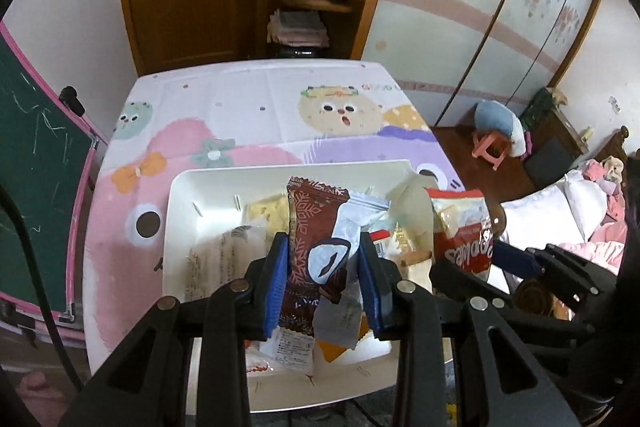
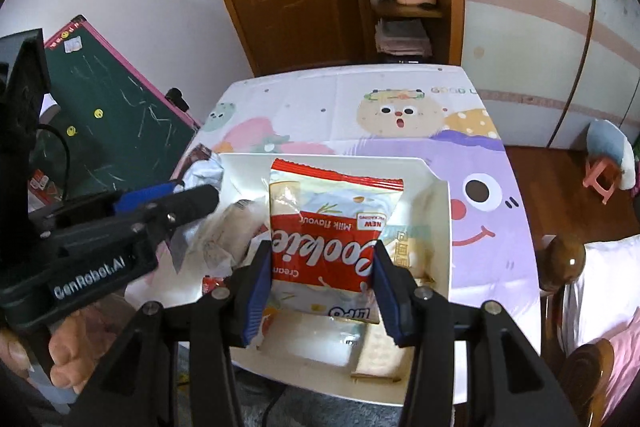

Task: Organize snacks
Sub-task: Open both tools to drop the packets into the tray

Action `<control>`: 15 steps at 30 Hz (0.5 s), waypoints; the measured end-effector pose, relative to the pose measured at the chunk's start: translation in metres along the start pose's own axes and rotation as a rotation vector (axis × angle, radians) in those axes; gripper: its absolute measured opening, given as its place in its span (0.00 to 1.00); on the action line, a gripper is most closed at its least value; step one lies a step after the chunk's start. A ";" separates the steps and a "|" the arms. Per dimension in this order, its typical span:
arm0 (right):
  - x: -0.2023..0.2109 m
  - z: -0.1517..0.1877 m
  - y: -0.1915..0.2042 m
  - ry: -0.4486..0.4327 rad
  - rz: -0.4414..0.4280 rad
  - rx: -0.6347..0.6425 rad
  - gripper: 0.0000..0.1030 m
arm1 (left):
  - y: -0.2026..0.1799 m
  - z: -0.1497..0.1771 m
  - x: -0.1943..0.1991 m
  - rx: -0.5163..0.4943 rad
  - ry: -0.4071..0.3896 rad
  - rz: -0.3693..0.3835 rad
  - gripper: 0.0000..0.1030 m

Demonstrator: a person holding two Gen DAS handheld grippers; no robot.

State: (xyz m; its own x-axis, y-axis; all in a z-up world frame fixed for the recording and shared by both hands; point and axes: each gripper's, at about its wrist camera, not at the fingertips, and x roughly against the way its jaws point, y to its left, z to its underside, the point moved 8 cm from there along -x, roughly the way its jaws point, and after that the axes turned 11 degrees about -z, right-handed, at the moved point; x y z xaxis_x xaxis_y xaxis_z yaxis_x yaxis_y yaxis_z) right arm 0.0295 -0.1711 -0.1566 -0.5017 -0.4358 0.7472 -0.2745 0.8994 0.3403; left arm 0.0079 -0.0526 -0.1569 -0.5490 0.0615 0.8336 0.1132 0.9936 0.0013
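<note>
Red-and-white foil is what I have in my right hand-held gripper (image 2: 320, 263): a Cookie cream-biscuit pack (image 2: 332, 239), pinched across its width between the blue pads, hanging above the white tray (image 2: 442, 227). My left hand-held gripper (image 1: 323, 275) is nearly closed on two thin packets at once, a brown snowflake-print wrapper (image 1: 304, 223) and a silver-blue sachet (image 1: 354, 223), both poised over the tray's middle.

Both loads belong in the tray, I judge, so the step in hand is a clean set-down. I would lower each pack until its bottom edge meets a bare patch of tray floor, then let go, not drop from height onto the loose pale packets (image 2: 228, 231) already heaped along the tray's left side. The cookie pack is puffy and should go flat near the tray's right edge, where the floor looks freer. The two thin ones may cling to the pads, so I would open slowly and draw straight back.

The tray sits at the near edge of the surface (image 1: 248, 99), on its cartoon-print cloth.
</note>
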 end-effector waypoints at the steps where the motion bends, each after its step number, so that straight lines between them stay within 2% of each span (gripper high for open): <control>1: -0.001 -0.001 -0.001 -0.002 0.001 0.001 0.47 | 0.000 0.000 -0.003 0.001 0.003 -0.005 0.31; 7: -0.009 -0.011 -0.009 -0.008 0.038 -0.006 0.48 | 0.007 -0.004 -0.014 0.011 0.014 -0.045 0.31; 8: -0.011 -0.012 -0.010 -0.005 0.031 -0.014 0.50 | 0.009 -0.005 -0.014 0.011 0.013 -0.054 0.34; 9: -0.012 -0.014 -0.011 -0.006 0.021 -0.021 0.52 | 0.010 -0.005 -0.015 0.014 0.009 -0.058 0.45; 11: -0.014 -0.017 -0.012 -0.012 0.021 -0.025 0.62 | 0.015 -0.008 -0.015 0.030 0.000 -0.080 0.66; 13: -0.013 -0.021 -0.014 -0.031 0.023 -0.034 0.64 | 0.024 -0.010 -0.014 0.055 -0.021 -0.111 0.77; 15: -0.012 -0.022 -0.016 -0.039 0.012 -0.049 0.66 | 0.029 -0.012 -0.011 0.074 -0.031 -0.115 0.83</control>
State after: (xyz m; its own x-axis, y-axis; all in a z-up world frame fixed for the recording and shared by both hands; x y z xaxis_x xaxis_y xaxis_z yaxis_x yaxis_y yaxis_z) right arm 0.0583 -0.1794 -0.1583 -0.5367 -0.4248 0.7291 -0.2283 0.9049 0.3592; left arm 0.0271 -0.0258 -0.1597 -0.5803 -0.0509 0.8128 -0.0120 0.9985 0.0540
